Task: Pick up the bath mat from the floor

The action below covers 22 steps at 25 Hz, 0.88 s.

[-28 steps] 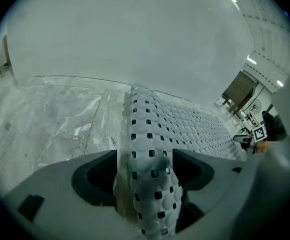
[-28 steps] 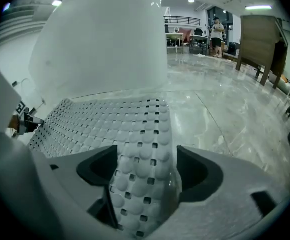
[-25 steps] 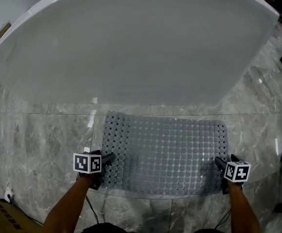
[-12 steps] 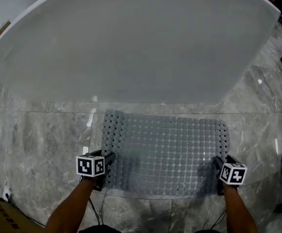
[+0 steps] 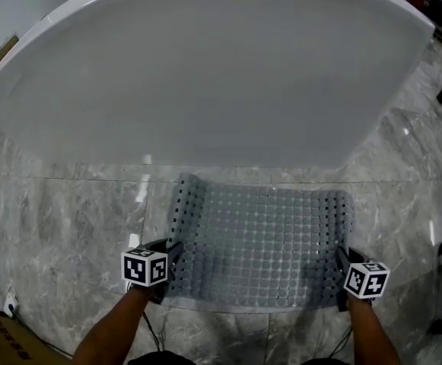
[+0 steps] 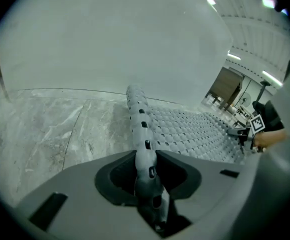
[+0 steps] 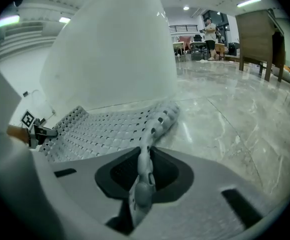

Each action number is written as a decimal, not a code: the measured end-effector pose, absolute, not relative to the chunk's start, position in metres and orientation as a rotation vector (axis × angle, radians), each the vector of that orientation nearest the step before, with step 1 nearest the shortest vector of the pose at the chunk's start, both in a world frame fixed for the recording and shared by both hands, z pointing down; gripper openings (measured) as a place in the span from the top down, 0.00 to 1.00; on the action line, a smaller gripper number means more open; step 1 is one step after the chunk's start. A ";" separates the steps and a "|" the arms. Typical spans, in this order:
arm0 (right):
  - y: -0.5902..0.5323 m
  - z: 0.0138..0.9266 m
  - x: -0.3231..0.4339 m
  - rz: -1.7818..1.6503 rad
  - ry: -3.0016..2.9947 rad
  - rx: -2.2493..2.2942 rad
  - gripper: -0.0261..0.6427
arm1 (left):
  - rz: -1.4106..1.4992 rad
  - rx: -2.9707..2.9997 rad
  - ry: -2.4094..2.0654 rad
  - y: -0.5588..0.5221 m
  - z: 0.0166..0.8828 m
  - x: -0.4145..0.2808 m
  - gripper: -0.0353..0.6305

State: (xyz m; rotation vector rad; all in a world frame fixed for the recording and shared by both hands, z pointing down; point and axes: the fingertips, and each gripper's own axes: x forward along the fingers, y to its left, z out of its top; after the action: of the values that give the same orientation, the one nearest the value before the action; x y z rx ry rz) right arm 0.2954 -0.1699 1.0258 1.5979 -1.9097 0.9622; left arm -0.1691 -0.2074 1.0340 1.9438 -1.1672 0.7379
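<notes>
Left gripper (image 5: 172, 258) is clamped on the bath mat (image 5: 262, 238): its jaws have just been closing, and its own view shows the mat's perforated left short edge pinched between them. The right gripper (image 5: 340, 265) has also just been closing and grips the opposite short edge, a thin fold of rubber standing upright between its jaws.

The mat lies between the two grippers, spread out ahead of the person. Its long axis runs left to right, parallel to the side of the bathtub (image 5: 205, 67). Each gripper holds its end near the corner closest to the person, so neither hand is nearer; the load is shared. Any lift should therefore go straight up and evenly, or the limp sheet will sag toward the lower hand.

The near long edge looks raised and casts a shadow. The far left corner curls upward beside the tub. Whether the far long edge still rests on the floor (image 5: 68, 211) is hard to tell from above; it probably does.

The floor is polished grey marble tile, glossy and likely slick, with the tub's white wall rising just beyond the mat. The right gripper view shows an open hall past the tub, with a wooden table (image 7: 259, 34) and ceiling lights well apart from the work
</notes>
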 end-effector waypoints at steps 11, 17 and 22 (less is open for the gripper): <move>-0.162 0.967 0.275 0.956 -2.094 1.610 0.89 | 0.650 2.050 -1.184 -0.204 0.980 -0.156 0.87; -0.159 0.937 0.270 0.972 -2.163 1.637 0.89 | 0.598 2.111 -1.187 -0.200 0.944 -0.150 0.87; -0.161 0.902 0.270 0.958 -2.209 1.682 0.89 | 0.555 2.161 -1.217 -0.202 0.903 -0.153 0.87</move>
State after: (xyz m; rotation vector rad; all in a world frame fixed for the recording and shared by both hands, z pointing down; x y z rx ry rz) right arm 0.2698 -0.1611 0.9021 1.6825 -2.2089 0.9577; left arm -0.1531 -0.2018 0.9027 2.1615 -1.2166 0.5552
